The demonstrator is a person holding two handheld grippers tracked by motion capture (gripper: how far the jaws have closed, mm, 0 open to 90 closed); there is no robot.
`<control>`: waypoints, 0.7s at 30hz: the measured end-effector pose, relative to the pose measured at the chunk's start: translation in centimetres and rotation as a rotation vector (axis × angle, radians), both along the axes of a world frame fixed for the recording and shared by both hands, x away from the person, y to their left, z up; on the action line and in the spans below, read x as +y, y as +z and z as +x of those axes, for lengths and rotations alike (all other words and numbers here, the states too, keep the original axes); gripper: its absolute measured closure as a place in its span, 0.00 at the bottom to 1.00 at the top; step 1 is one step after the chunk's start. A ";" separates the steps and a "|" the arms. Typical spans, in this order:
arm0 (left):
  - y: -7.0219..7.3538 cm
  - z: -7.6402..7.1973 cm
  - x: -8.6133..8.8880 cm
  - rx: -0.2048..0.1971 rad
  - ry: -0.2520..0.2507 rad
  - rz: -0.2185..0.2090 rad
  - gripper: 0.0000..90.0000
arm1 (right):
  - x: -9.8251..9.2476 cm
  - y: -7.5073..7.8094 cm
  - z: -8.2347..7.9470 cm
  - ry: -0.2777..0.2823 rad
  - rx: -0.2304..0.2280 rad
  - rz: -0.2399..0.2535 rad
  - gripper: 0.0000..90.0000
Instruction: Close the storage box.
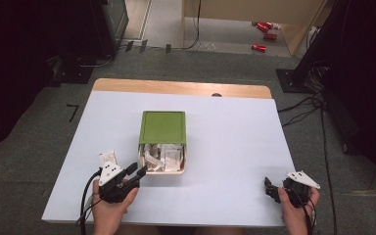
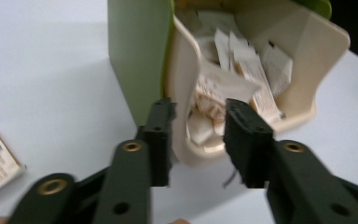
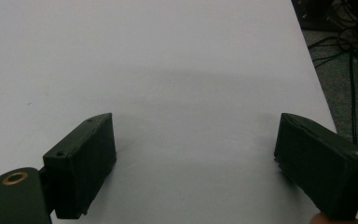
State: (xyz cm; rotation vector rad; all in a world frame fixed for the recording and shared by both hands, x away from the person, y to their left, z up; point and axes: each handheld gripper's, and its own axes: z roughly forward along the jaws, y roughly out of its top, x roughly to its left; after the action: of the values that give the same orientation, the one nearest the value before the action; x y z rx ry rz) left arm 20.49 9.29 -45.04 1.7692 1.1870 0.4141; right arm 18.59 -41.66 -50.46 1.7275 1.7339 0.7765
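Just ahead of the open left hand-held gripper (image 2: 196, 122) sits the packet-filled box (image 2: 303, 56); right hand-held gripper (image 3: 196, 163) open.

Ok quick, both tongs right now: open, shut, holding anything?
Left tongs: open, empty, tips at the near corner of the packet box.
Right tongs: wide open, empty, over the bare table.

Print on the sachets (image 2: 242, 70) is too blurred to read.
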 end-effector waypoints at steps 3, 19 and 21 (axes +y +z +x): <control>-0.6 -0.6 -0.1 0.015 -0.020 0.017 0.59 | 0.0 0.0 0.0 0.000 0.000 0.001 0.13; -2.0 -0.5 -1.1 0.037 -0.010 0.094 0.75 | 0.0 0.0 0.0 0.000 0.000 0.000 0.13; -2.0 -0.4 -1.1 0.039 -0.010 0.092 0.75 | 0.0 0.0 0.0 0.001 -0.001 -0.001 0.13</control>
State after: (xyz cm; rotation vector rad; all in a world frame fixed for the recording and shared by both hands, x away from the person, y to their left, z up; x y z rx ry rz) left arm 20.12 8.19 -47.00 1.8690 1.2027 0.4367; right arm 18.60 -41.67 -50.46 1.7256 1.7345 0.7765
